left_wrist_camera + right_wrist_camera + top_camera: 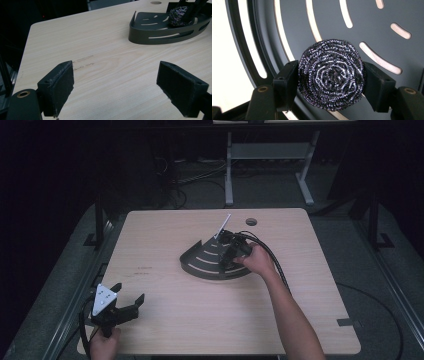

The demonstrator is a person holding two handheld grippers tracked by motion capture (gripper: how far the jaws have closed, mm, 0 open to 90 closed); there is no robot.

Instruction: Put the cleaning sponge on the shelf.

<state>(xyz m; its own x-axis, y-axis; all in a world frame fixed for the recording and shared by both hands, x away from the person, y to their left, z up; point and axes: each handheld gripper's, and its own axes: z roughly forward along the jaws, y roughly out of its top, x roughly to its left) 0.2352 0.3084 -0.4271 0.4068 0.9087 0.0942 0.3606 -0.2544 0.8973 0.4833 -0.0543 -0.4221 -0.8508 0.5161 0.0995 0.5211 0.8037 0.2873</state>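
A steel scourer [331, 77] is clamped by the right tool [331, 82] over the slotted tray [200, 265] — the left tool [116, 85] is held wide open, empty, above the worktop [165, 290].

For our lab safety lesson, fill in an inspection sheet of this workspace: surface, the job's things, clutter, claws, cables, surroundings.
Surface: light wooden table, a round hole near its far edge, faint marks near the left.
Job's things: steel scourer over the dark slotted tray; the tray sits on the table right of centre.
Clutter: nothing seen.
Claws: right claw shut on the scourer, above the tray floor; left claw open, nothing between its jaws, at the near left corner.
Cables: black cables run from the right claw along the forearm; one loops from the left claw off the table edge.
Surroundings: dark room, grey floor, metal frame and loose wires beyond the table.
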